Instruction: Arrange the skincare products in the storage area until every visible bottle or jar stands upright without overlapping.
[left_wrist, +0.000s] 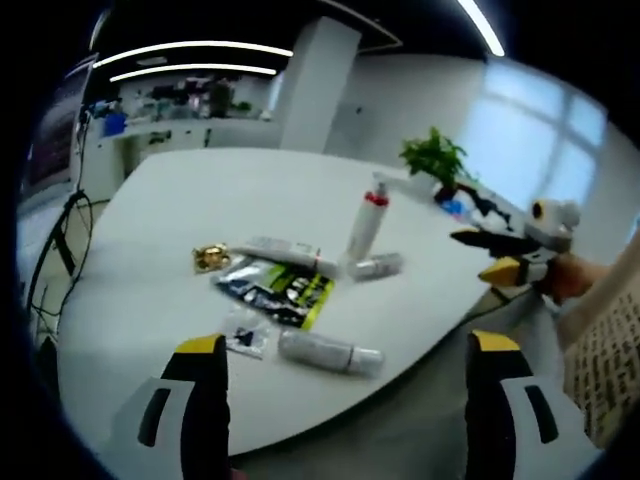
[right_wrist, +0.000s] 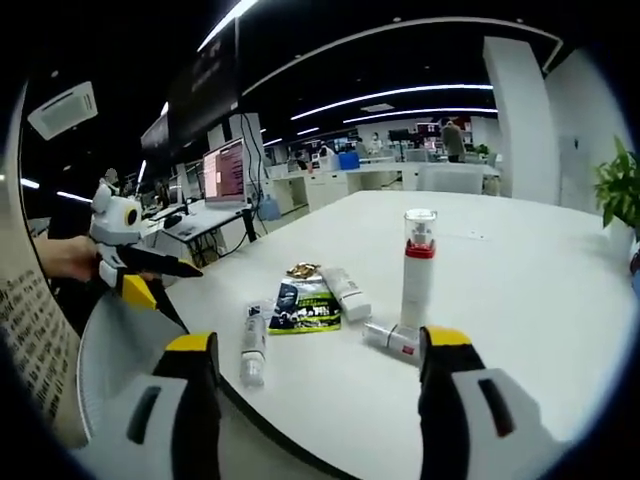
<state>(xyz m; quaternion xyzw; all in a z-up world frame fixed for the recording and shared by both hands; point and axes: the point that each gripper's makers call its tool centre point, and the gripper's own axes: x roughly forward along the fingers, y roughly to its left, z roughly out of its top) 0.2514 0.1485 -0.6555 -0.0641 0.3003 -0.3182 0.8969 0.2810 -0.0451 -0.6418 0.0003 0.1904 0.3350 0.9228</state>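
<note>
**Both grippers wide apart and empty above the table edge; one bottle upright, the rest lying flat**

In the left gripper view, the left gripper (left_wrist: 345, 400) sits at six o'clock with its yellow-tipped jaws spread wide and nothing between them. Ahead of it, on the white table (left_wrist: 180, 200), a white tube (left_wrist: 330, 354) lies flat nearest the jaws, with a small clear packet (left_wrist: 244, 333) at its nine o'clock. Beyond them lies a dark sachet with a yellow-green corner (left_wrist: 275, 287), a gold-wrapped item (left_wrist: 210, 258) at its ten o'clock, and a long white tube (left_wrist: 282, 252) along its far edge. A tall white bottle with a red band (left_wrist: 366, 225) stands upright near the centre; a small bottle (left_wrist: 377, 266) lies on its side touching its base. A potted plant (left_wrist: 436, 160) stands toward one o'clock. The right gripper (left_wrist: 495, 255) enters at three o'clock, held by a hand (left_wrist: 568, 275), jaws parted and empty.

In the right gripper view, the right gripper (right_wrist: 320, 400) also stands released with jaws wide, the upright bottle at twelve o'clock above its right jaw and the small fallen bottle just in front of that jaw's tip. The left gripper appears at nine o'clock.
</note>
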